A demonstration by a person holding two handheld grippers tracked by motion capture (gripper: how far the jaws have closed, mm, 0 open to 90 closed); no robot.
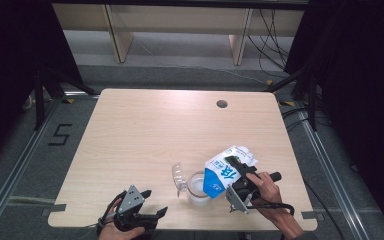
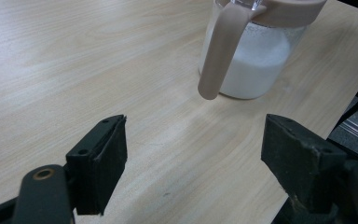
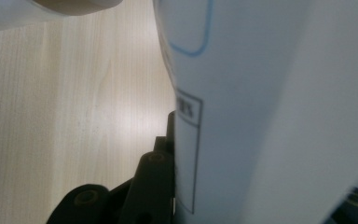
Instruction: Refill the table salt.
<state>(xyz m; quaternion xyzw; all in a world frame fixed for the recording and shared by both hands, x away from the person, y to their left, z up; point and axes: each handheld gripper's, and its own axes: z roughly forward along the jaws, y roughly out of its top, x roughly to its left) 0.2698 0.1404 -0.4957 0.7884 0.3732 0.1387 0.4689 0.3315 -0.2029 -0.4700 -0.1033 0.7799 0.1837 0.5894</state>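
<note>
Carton point(image 1: 226, 172) is sitting clamped in the right gripper point(image 1: 239, 181), tipping over the jug point(image 1: 196, 188) of white liquid; left gripper point(image 1: 141, 209) is resting nearby, jaws wide apart, gripping nothing.

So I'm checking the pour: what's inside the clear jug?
The jug holds white liquid, roughly half full. The tilted carton, held by the right gripper, covers part of its mouth in the high view.
</note>
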